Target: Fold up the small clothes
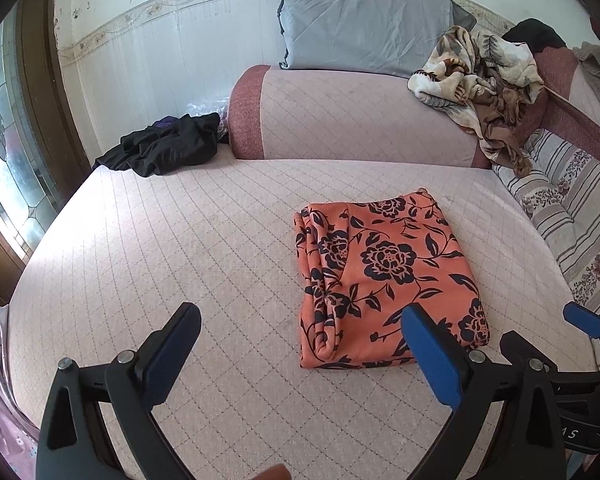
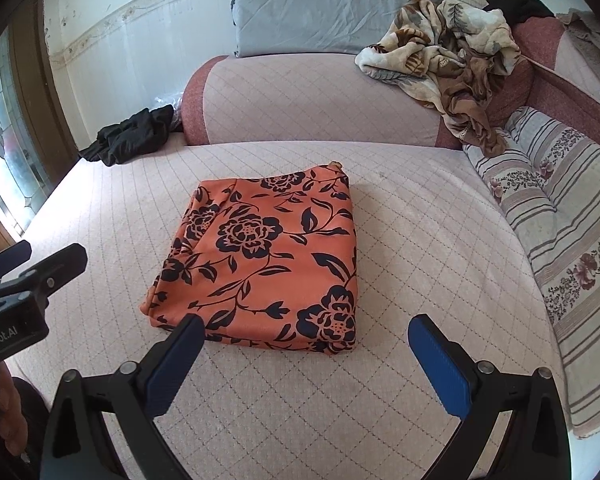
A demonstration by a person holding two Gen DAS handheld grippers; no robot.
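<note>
An orange garment with black flowers (image 1: 384,276) lies folded into a flat rectangle on the pink quilted mattress (image 1: 180,248); it also shows in the right wrist view (image 2: 268,256). My left gripper (image 1: 300,344) is open and empty, hovering above the mattress just near of the garment's front left corner. My right gripper (image 2: 306,354) is open and empty, just near of the garment's front edge. The right gripper's blue finger (image 1: 580,318) shows at the right edge of the left wrist view. The left gripper's fingers (image 2: 60,260) show at the left edge of the right wrist view.
A black clothes pile (image 1: 168,146) lies at the mattress's far left corner. A pink bolster (image 1: 352,116) with a grey pillow (image 1: 364,28) and a crumpled floral blanket (image 1: 480,76) stands behind. A striped floral cushion (image 2: 560,240) lies along the right. A window (image 1: 4,128) is at left.
</note>
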